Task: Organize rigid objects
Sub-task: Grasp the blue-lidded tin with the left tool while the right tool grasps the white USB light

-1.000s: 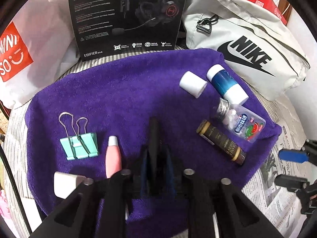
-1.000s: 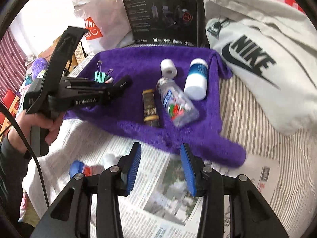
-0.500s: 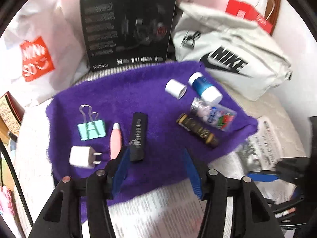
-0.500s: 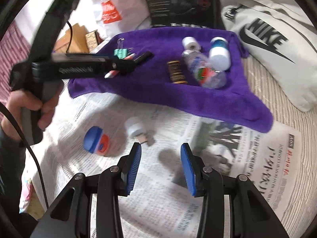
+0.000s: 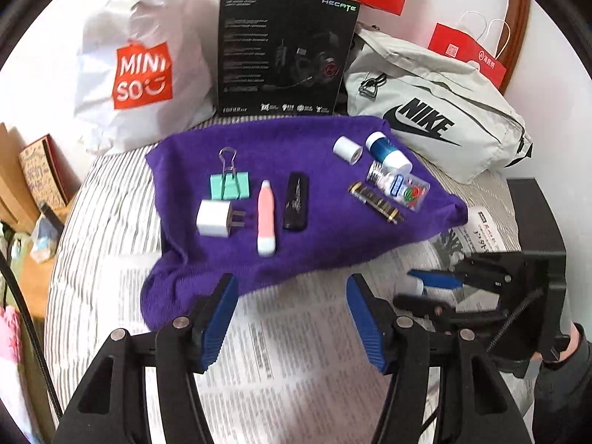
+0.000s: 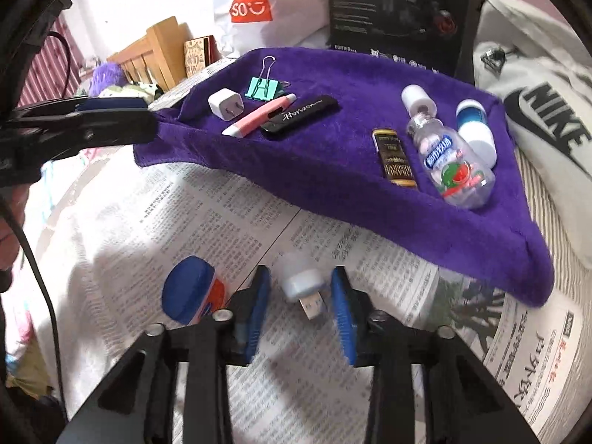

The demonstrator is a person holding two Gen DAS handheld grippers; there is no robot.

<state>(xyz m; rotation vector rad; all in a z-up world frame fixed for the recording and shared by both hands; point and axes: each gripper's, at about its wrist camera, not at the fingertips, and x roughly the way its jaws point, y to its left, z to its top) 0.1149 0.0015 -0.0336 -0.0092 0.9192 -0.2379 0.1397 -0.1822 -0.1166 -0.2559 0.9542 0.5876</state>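
Between the right claw [image 6: 299, 318], a blurred white USB plug [image 6: 301, 283].

Nike bag [image 6: 547, 111] cut off at right edge

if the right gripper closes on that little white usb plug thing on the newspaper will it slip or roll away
The small white USB plug lies between the open right gripper fingers. Its rounded, smooth-looking body could squirt out or turn. It looks light and rigid, so probably easy to lift. The flat metal connector should limit rolling on the newspaper.
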